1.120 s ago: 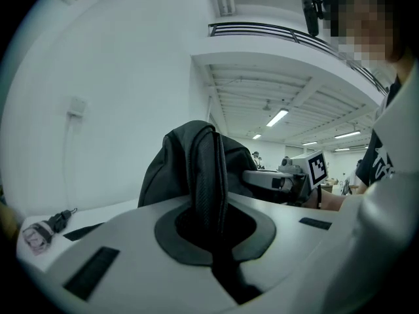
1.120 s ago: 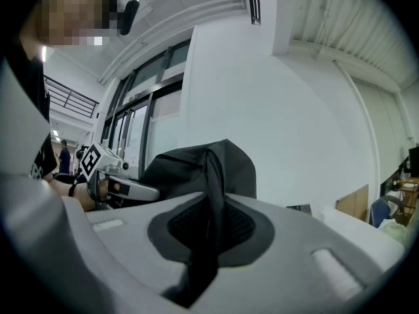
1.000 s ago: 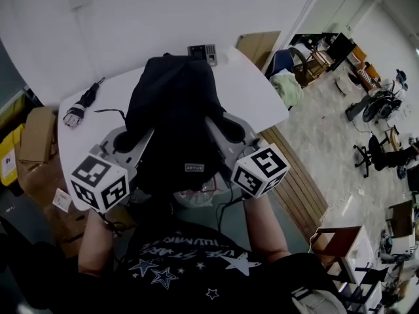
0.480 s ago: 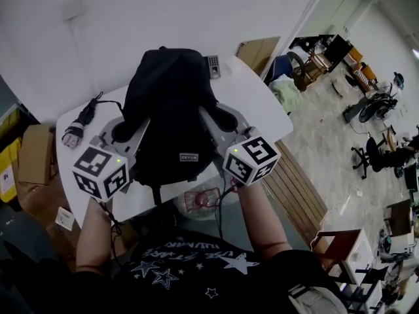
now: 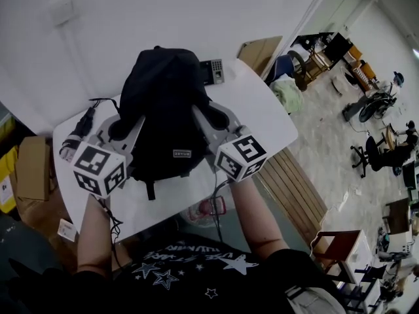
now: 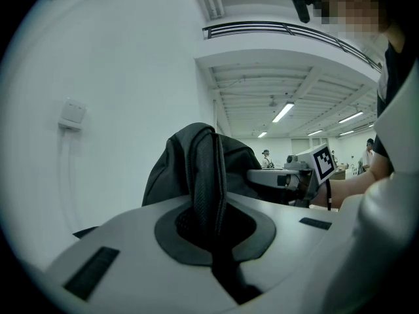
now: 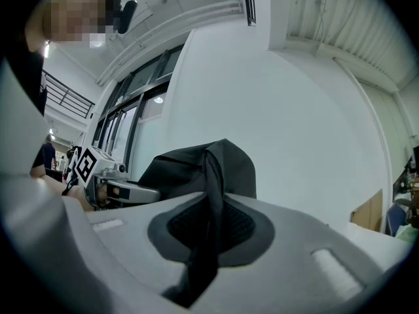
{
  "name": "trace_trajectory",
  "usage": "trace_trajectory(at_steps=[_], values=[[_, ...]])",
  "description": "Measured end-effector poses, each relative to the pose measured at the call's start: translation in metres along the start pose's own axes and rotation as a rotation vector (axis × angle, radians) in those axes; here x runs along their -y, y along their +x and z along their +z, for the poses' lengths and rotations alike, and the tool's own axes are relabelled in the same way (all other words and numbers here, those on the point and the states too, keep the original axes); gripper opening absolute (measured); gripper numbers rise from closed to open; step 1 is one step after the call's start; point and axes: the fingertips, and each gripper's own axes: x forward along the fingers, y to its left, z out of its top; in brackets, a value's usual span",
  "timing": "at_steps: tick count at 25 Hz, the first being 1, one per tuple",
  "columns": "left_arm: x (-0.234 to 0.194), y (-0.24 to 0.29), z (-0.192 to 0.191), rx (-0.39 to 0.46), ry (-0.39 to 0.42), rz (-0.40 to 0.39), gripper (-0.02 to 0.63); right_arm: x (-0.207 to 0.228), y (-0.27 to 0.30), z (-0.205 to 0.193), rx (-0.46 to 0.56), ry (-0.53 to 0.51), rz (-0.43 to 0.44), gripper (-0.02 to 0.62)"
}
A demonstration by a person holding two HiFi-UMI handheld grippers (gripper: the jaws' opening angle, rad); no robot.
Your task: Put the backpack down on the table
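Currently held over the table (image 5: 262,103) by two grips: backpack (image 5: 167,116), top end toward the wall, bottom end toward the person. Gripped from the left flank by the left gripper (image 5: 129,122) and from the right flank by the right gripper (image 5: 208,114), both pointing away from the person and about equally near.

At the left: jaws closed almost fully, pinching a black strap (image 6: 209,175) that rises from between the pads to the bag. At the right: jaws likewise nearly shut, pressed on a second strap (image 7: 211,188).

Ahead of and slightly above both sets of jaws, as seen in either gripper view: bulk of the bag. Along the head view, long axis running from the person toward the wall, roughly parallel to both grippers; upright or leaning, cannot tell. Cannot tell either whether the bottom touches the table top. Note one loose strap end hanging near the front edge.

Judged requirement for set-down: lower both sides together, straight down, kept level to avoid swing or sideways tipping.

Appearance: plain black fabric, soft, rounded at the top, small pale label low on the front panel; likely to sag once released
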Motion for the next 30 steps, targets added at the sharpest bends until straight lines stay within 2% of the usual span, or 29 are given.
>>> trace_trajectory(at_steps=[7, 11, 18, 30], values=[[-0.033, 0.016, -0.017, -0.006, -0.015, 0.017, 0.012, 0.009, 0.030, -0.015, -0.002, -0.027, 0.001, 0.034], [-0.038, 0.020, -0.020, -0.001, -0.026, -0.001, 0.014, 0.013, 0.034, -0.019, 0.007, -0.025, 0.000, 0.034], [-0.031, 0.026, -0.032, 0.031, -0.073, -0.071, 0.014, 0.017, 0.026, -0.032, -0.019, -0.010, -0.002, 0.034], [-0.024, 0.016, -0.047, 0.060, -0.095, -0.073, 0.015, 0.004, 0.018, -0.042, -0.073, -0.009, 0.032, 0.037]])
